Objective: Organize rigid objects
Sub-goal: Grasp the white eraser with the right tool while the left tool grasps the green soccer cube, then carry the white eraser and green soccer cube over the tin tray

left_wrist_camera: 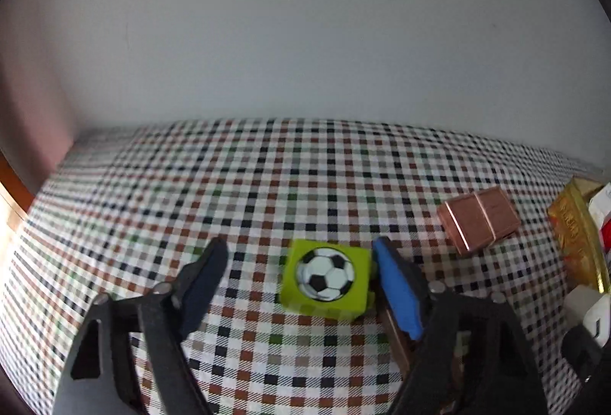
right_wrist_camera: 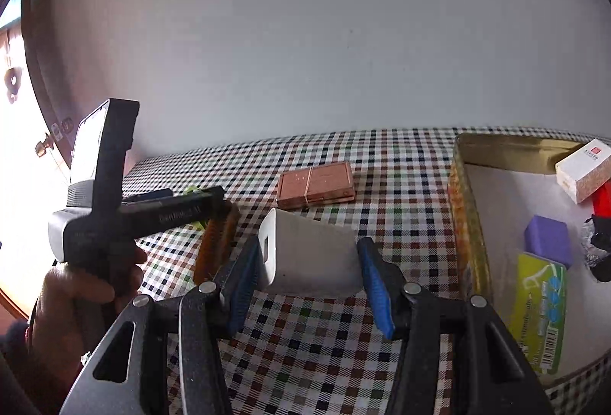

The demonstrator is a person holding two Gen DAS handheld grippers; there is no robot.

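Between left tongs [left_wrist_camera: 299, 285]: football cube [left_wrist_camera: 325, 279].

Checked tablecloth [left_wrist_camera: 305, 170] under my tools: white ground with black, rust-brown and green squares. Lime-green cube [left_wrist_camera: 326, 279] bearing a black-and-white football print; copper-pink case [left_wrist_camera: 479, 220]; white charger [right_wrist_camera: 311, 254] between my blue pads [right_wrist_camera: 376, 285]. Gold tin [right_wrist_camera: 467, 208] with white floor holds a purple block [right_wrist_camera: 548, 239] and a yellow-green packet [right_wrist_camera: 540, 308].

A green block [left_wrist_camera: 324, 277] with a football picture lies on the checked cloth; a white charger [right_wrist_camera: 313, 258] is held above it.
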